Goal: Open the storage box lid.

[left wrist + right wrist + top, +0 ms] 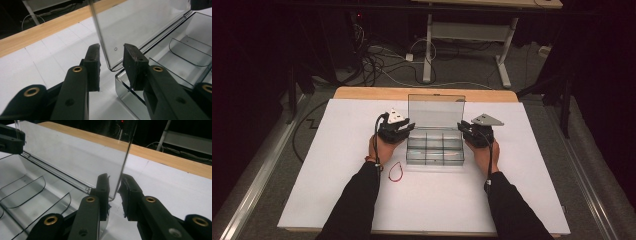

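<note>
Your left claw straddles the clear box's upright lid at 9 o'clock, pads apart from it; your right claw likewise at 3 o'clock.

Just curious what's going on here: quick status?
Left gripper and right gripper open, straddling upright clear lid's side edges. Box open. Red loop lies clear.
</note>
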The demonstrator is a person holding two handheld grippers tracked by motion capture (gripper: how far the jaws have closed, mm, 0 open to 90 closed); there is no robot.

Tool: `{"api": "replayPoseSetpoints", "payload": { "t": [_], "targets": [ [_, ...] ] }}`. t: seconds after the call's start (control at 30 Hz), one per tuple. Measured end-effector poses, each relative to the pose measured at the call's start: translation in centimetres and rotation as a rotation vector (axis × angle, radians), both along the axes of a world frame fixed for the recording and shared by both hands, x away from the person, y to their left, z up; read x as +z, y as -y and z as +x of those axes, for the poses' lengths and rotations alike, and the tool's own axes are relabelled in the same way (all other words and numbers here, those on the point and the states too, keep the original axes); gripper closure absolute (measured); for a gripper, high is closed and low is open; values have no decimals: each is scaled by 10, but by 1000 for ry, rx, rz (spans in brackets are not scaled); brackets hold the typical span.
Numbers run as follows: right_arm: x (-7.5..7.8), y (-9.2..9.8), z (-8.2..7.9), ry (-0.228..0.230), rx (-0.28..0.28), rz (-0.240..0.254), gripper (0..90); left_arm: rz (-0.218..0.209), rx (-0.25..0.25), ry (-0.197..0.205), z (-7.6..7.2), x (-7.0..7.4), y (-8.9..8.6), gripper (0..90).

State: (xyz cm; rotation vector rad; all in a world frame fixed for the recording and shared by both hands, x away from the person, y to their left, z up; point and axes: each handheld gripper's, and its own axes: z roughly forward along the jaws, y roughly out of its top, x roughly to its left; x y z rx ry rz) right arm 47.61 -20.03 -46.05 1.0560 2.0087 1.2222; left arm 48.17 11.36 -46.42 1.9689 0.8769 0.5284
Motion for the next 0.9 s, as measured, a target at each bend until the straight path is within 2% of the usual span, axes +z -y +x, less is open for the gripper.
{"api": "replayPoseSetpoints", "payload": {
  "t": [0.13,0.37,0.6,0.63,0.9],
  "targets": [
    [-2,2,5,-24,3,37,778,-33,-3,-15,3,-2,-3,648],
    [-2,2,5,-30,-1,53,771,-36,-3,-18,3,-1,-3,643],
    [-2,2,4,-30,-6,57,769,-21,6,-14,2,-1,-1,630],
    [-2,2,4,-30,-6,57,765,-15,3,-16,2,-1,-1,606],
    [-3,3,4,-35,-8,67,757,-37,0,-29,3,-3,-2,597]
  ]
}}
